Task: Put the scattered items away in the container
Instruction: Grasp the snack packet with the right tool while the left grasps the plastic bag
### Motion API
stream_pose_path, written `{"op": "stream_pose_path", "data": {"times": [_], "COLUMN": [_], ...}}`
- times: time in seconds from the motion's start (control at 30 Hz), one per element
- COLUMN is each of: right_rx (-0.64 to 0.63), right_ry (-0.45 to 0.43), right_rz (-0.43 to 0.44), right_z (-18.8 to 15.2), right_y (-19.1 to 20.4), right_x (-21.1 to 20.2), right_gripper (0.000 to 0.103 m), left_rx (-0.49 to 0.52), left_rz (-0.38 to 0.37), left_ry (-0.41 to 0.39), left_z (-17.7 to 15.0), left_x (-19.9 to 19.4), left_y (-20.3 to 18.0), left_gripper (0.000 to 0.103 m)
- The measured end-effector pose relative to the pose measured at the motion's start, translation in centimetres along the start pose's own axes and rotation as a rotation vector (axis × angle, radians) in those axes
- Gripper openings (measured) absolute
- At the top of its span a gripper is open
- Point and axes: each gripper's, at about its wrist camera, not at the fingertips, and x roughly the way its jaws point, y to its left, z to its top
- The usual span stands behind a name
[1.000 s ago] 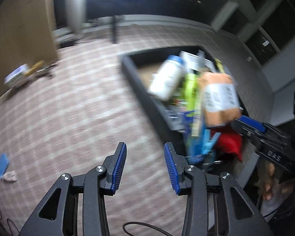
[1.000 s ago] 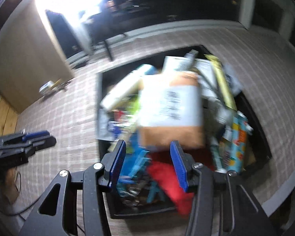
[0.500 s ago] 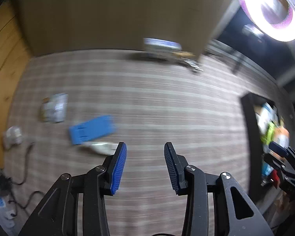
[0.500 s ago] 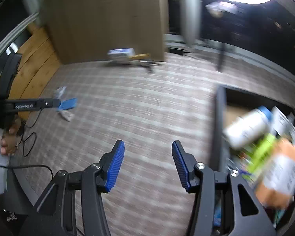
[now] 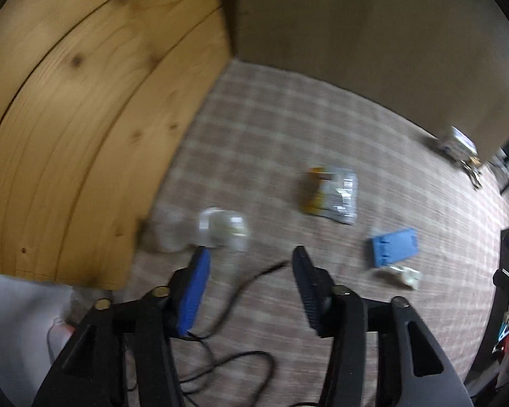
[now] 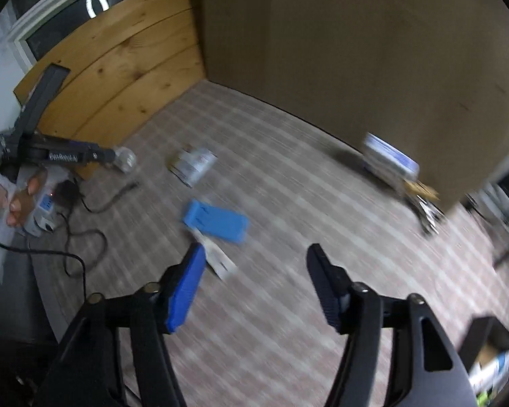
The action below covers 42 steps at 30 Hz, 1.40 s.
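My left gripper [image 5: 249, 254] is open and empty above the checked carpet, close to a clear plastic item [image 5: 222, 227] beside the wooden panel. A silver and orange packet [image 5: 332, 195], a blue flat item [image 5: 393, 247] and a small pale packet [image 5: 398, 274] lie to its right. My right gripper [image 6: 254, 254] is open and empty, near the blue flat item [image 6: 217, 222] and the pale packet [image 6: 217, 257]. The silver packet [image 6: 193, 164] and the left gripper [image 6: 71, 156] lie further off. The black container [image 6: 488, 352] shows at the bottom right corner.
A wooden panel [image 5: 85, 118] and a brown wall [image 6: 356, 51] bound the carpet. A black cable [image 5: 234, 305] and a power strip [image 6: 44, 213] lie at the left. A white and blue box [image 6: 390, 157] with small items sits by the wall.
Both grippers have swung left, away from the container, towards the scattered items on the carpet. The left one now faces the wooden panel and the clear item. Both stayed open.
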Motion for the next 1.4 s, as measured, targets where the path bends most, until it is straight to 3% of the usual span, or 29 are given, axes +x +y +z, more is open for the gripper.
{"op": "stream_pose_path", "data": {"times": [0.13, 0.27, 0.53, 0.63, 0.93, 1.2, 1.27, 1.3, 1.4], "right_rx": [0.014, 0.120, 0.257, 0.289, 0.285, 0.192, 0.191, 0.191, 0.180], "right_ry": [0.050, 0.127, 0.235, 0.250, 0.277, 0.283, 0.281, 0.277, 0.272], "right_rz": [0.059, 0.075, 0.051, 0.032, -0.015, -0.058, -0.058, -0.065, -0.059], "right_z": [3.7, 7.0, 9.5, 9.9, 10.1, 10.1, 10.1, 10.1, 10.0], "right_y": [2.2, 3.6, 4.9, 5.1, 6.5, 8.0, 7.9, 7.8, 7.6], "right_x": [3.5, 8.1, 15.1, 16.4, 18.7, 19.0, 18.9, 18.7, 18.5], "right_gripper": [0.068, 0.070, 0.070, 0.070, 0.071, 0.071, 0.064, 0.053, 0.045], "left_rx": [-0.036, -0.044, -0.089, -0.088, -0.069, -0.024, -0.022, -0.021, -0.012], "left_rz": [-0.006, -0.020, -0.026, -0.033, -0.024, 0.027, 0.029, 0.030, 0.030], "left_ry": [0.024, 0.041, 0.063, 0.050, 0.045, 0.010, 0.004, 0.000, -0.006], "left_z": [0.8, 1.3, 2.3, 2.6, 2.9, 2.7, 2.6, 2.6, 2.6], "left_x": [1.4, 3.2, 5.7, 6.1, 8.2, 8.8, 8.8, 8.8, 8.8], "left_y": [1.7, 2.2, 3.4, 3.3, 2.5, 1.6, 1.5, 1.5, 1.2], "left_gripper": [0.051, 0.052, 0.054, 0.060, 0.060, 0.050, 0.048, 0.046, 0.040]}}
